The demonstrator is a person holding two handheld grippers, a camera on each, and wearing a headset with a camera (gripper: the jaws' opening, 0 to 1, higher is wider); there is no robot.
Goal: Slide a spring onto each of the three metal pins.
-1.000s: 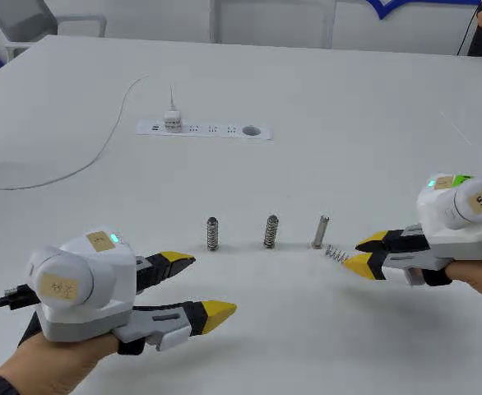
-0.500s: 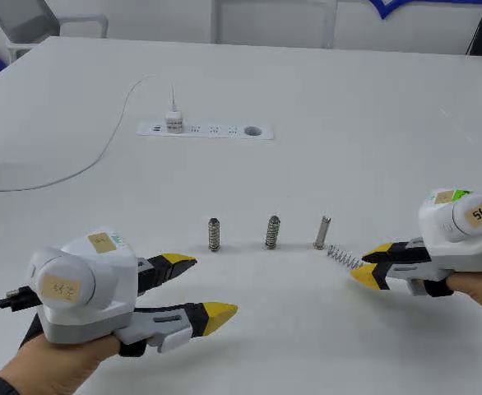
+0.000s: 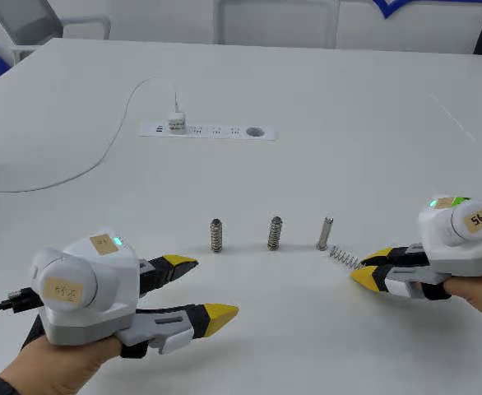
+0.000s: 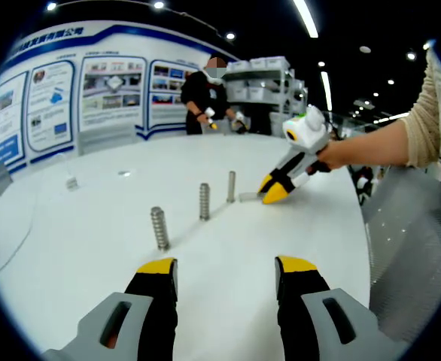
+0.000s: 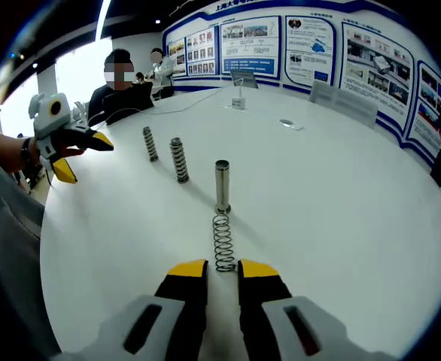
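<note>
On the counter (image 3: 373, 123): three metal pins in a row. The left pin (image 3: 216, 235) and middle pin (image 3: 275, 233) each carry a spring. The bare pin (image 3: 325, 233) stands upright on the right claw's side.
Loose spring (image 3: 345, 257): lies flat between the bare pin's foot and the right claw, far end at the foot, near end at the claw tips.
Right claw (image 3: 366, 265): jaws nearly together with a narrow gap. The spring's near end sits at the gap's mouth; can't tell if it is pinched or just touching.
Left claw (image 3: 206, 286): jaws wide apart, nothing between them, well apart from the pins.
Step in hand: looks like picking up the last spring for the bare pin.
How to do it well: pinch across the coils close to one end, lightly so they don't crush. Lift, turn the spring upright, centre its open end over the pin top and lower it straight down. A skewed approach would likely snag a coil. Keep the left claw clear.
Risk: the spring could roll away or pop out of the tips.
Hard to make out: whether the pins are fixed into the counter or free-standing, and whether the spring's far end touches the pin foot. In the right gripper view the jaw tips cover the spring's last coils.
</note>
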